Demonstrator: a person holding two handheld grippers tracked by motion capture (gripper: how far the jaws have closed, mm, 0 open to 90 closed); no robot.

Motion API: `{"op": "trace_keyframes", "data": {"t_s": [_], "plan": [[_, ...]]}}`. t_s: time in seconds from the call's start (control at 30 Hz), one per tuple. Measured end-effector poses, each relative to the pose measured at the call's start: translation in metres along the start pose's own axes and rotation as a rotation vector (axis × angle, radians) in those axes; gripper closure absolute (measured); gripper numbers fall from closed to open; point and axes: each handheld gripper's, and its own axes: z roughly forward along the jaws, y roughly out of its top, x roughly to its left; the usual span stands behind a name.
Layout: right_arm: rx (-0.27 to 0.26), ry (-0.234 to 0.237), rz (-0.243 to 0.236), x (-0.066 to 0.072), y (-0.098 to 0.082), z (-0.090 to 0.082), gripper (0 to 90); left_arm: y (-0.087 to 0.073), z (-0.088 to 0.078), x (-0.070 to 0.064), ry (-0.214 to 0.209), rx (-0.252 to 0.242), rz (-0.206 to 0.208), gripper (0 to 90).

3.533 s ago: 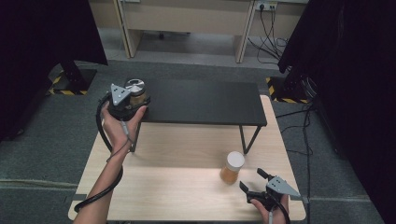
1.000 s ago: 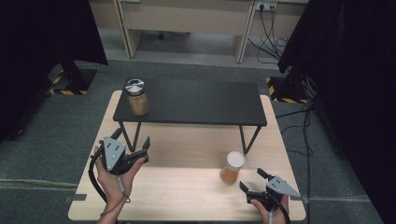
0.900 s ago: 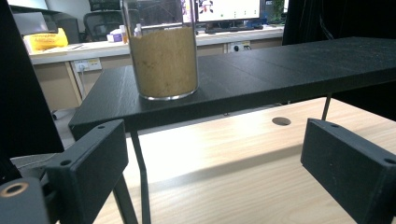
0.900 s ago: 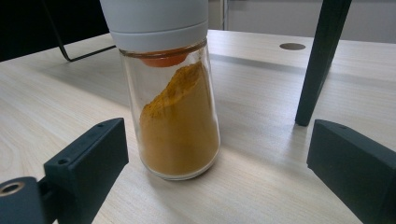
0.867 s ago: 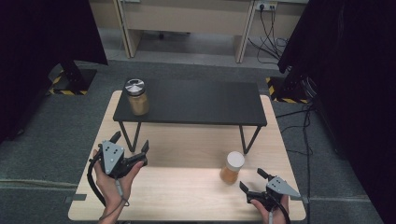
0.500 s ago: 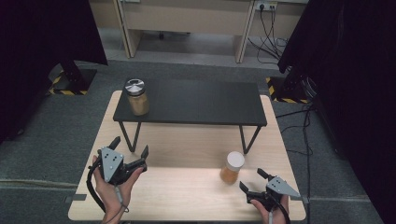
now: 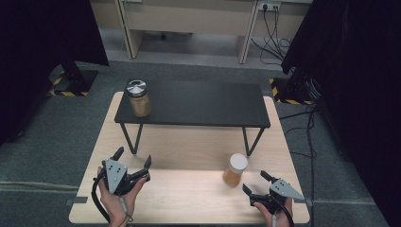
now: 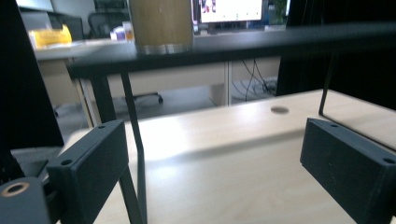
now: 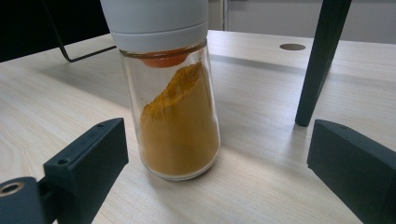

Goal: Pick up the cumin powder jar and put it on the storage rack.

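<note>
Both grippers sit low over the near edge of the wooden table point(image 7: 189, 198), one in each hand. The left gripper point(image 7: 132, 163) hovers at the near left, jaws spread wide with nothing between them; in the left gripper view the two black jaws frame bare tabletop and the thin leg of the black shelf point(image 7: 198, 101) ahead. Up on that shelf, at its far left corner, stands the jar with the metal lid point(image 7: 138, 98), upright and full of brownish powder, its base showing at the top of the left gripper view. Over on the right, the right gripper point(image 7: 257, 183) is parked at the near right corner, jaws also wide and holding nothing. Just ahead of it and a touch to its left stands the spice jar with the white cap point(image 7: 235, 169), upright on the table, in front of the shelf's right leg. The right gripper view looks straight at that jar point(image 9: 177, 121): clear glass, orange-yellow powder heaped higher on one side, white cap on top, and it stands a little beyond the jaws, nearer the left one, touched by neither.
</note>
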Motion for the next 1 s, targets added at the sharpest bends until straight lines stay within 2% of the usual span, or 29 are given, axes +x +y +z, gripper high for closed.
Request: {"op": "trace_keyframes", "data": {"t_s": [0.13, 0.3, 0.47, 0.6, 0.67, 0.87, 1.0], "plan": [[-0.001, 0.000, 0.001, 0.000, 0.000, 0.000, 5.4, -0.017, 0.004, -0.001, -0.009, 0.037, -0.024, 7.0], [0.000, -0.001, -0.003, 0.000, 0.000, 0.000, 5.4, -0.035, 0.007, -0.002, -0.021, 0.036, -0.036, 7.0], [0.002, -0.001, -0.006, 0.001, 0.000, 0.000, 5.4, -0.054, 0.009, -0.004, -0.041, 0.048, -0.075, 7.0], [0.003, 0.001, -0.007, 0.000, 0.001, 0.000, 5.4, -0.061, 0.013, -0.003, -0.046, 0.073, -0.076, 7.0], [0.000, 0.001, -0.007, 0.000, 0.000, 0.000, 5.3, -0.065, 0.015, -0.002, -0.047, 0.072, -0.093, 7.0], [0.004, 0.000, -0.011, 0.001, 0.001, 0.000, 5.3, -0.076, 0.017, -0.002, -0.058, 0.074, -0.100, 7.0], [0.003, 0.000, -0.010, 0.001, 0.001, 0.000, 5.3, -0.078, 0.019, 0.000, -0.067, 0.068, -0.105, 7.6]]}}
